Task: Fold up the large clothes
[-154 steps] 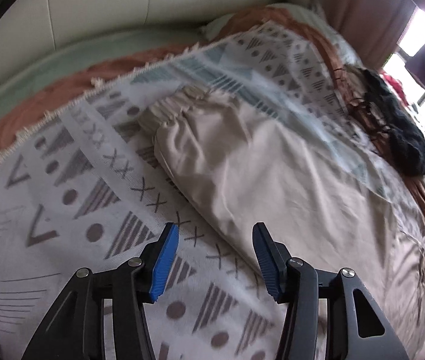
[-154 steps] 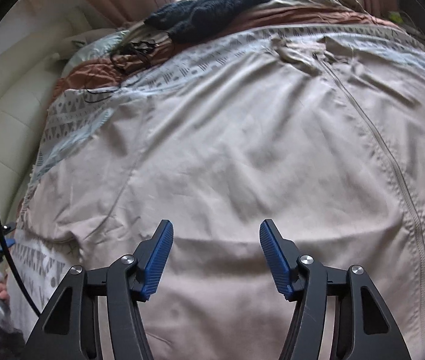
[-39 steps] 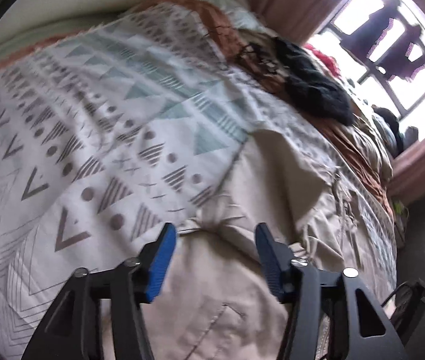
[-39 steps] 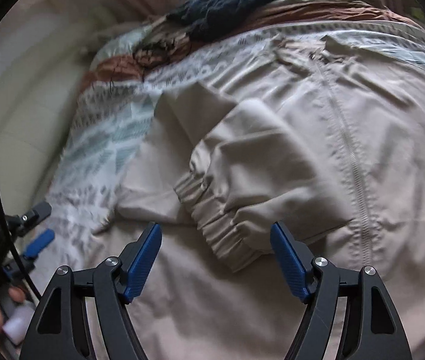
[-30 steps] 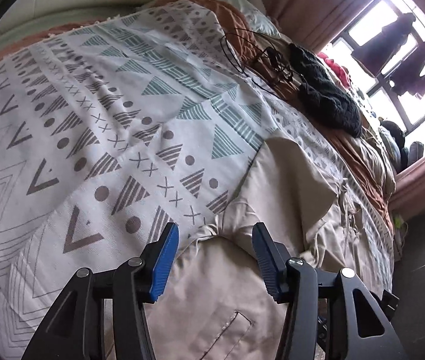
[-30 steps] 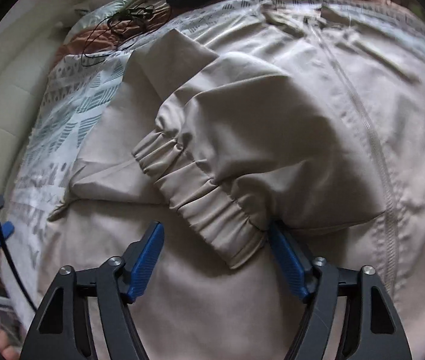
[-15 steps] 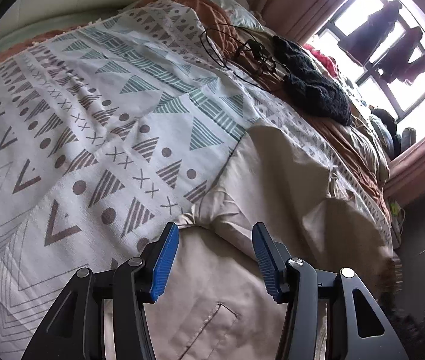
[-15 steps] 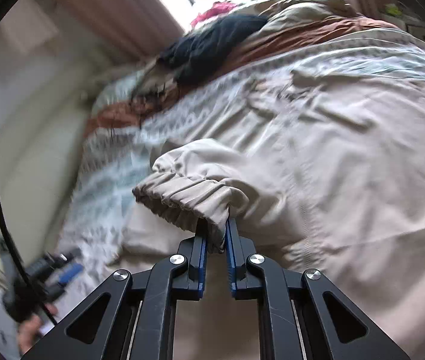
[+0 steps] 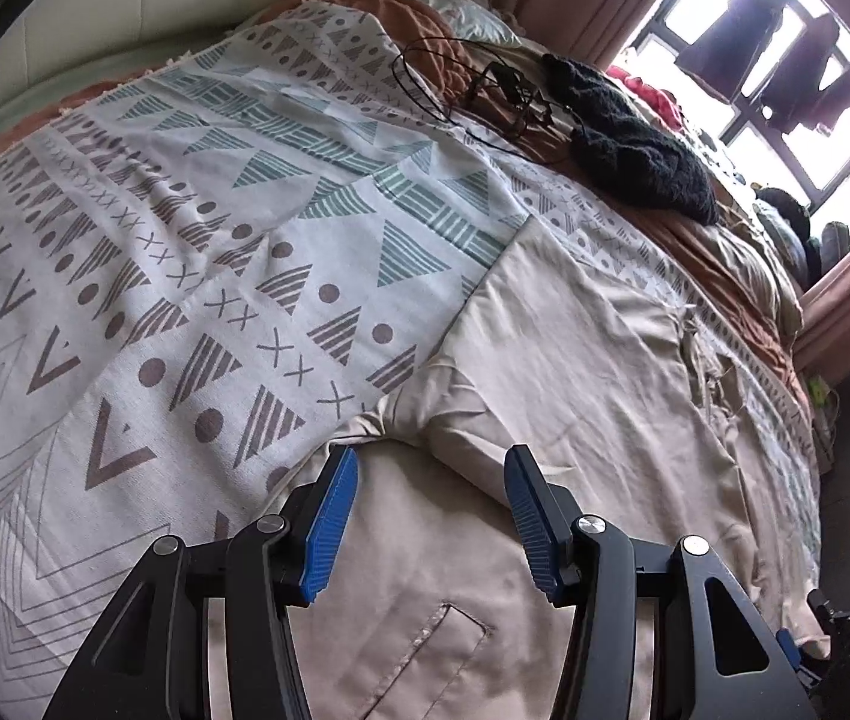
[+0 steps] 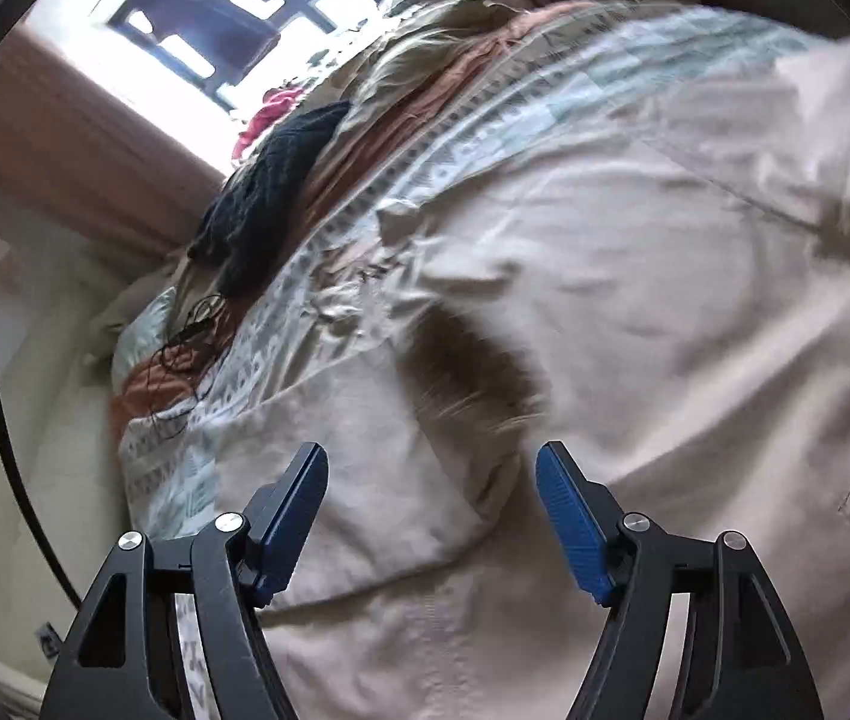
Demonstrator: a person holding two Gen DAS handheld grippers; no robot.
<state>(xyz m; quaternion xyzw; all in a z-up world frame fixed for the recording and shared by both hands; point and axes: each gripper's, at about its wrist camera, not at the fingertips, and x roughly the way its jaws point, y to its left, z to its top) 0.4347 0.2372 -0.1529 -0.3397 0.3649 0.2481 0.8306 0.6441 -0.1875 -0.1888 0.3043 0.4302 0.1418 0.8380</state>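
Note:
A large beige jacket (image 9: 575, 396) lies spread on the patterned bedspread (image 9: 185, 228). Its near sleeve is folded across the body. My left gripper (image 9: 431, 516) is open and empty, just above the jacket's side near the armpit crease, with a welt pocket (image 9: 425, 654) below it. My right gripper (image 10: 431, 516) is open and empty above the folded sleeve (image 10: 425, 420); the right wrist view is blurred by motion. The jacket body (image 10: 635, 300) fills that view.
A black knitted garment (image 9: 629, 156) and a tangle of black cable (image 9: 485, 90) lie on the brown blanket at the far side. A window with hanging clothes (image 9: 785, 78) is beyond. A cream headboard wall (image 10: 17, 420) borders the bed.
My right gripper, shut on the sleeve cuff half a second ago, has opened and let it go; the sleeve now lies on the jacket. My left gripper stayed open, nearly still.

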